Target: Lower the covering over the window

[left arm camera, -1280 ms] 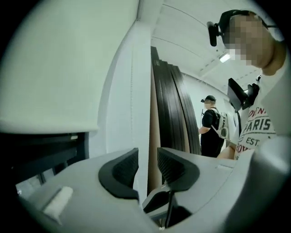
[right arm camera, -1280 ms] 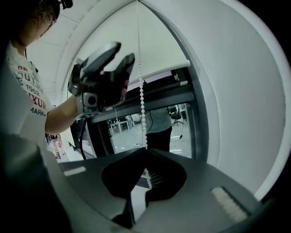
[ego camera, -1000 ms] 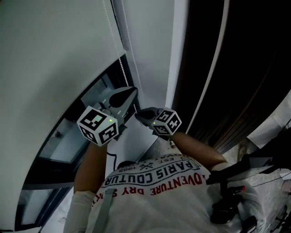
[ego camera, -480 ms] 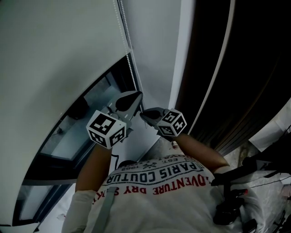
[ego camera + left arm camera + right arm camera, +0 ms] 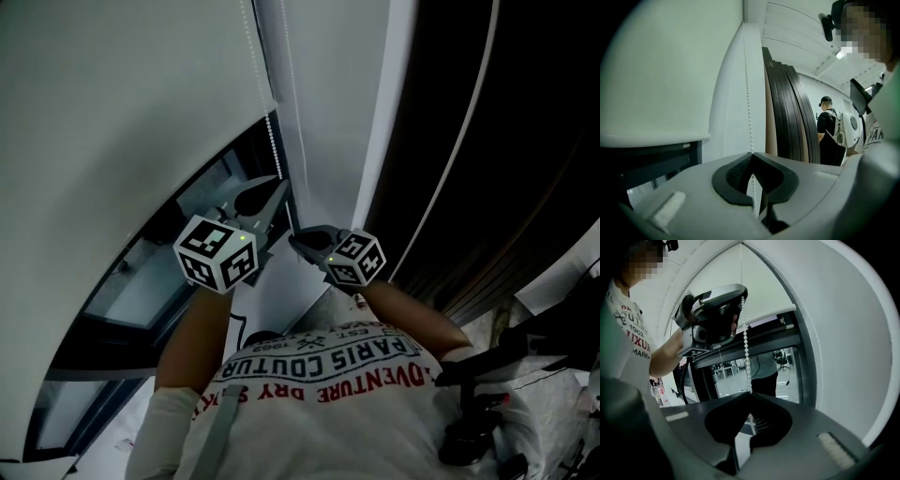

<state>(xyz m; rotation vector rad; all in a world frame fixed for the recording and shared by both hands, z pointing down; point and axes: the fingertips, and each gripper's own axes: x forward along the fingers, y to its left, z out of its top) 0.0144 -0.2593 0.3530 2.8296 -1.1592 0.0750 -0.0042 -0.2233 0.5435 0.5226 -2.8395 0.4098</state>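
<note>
The left gripper [image 5: 275,190] is pinching the bead chain [image 5: 273,141] tight beside the right edge of the blind [image 5: 122,122]. The right gripper [image 5: 296,241] is clamping it just below, likely for hand-over-hand pulling.

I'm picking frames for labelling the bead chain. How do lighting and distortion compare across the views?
Head view: dim, the blind grey, bead chain faint. Left gripper view: fisheye bending, chain sharp where the left gripper clamps it. Right gripper view: bright window behind, chain crisp, right gripper dark.
</note>
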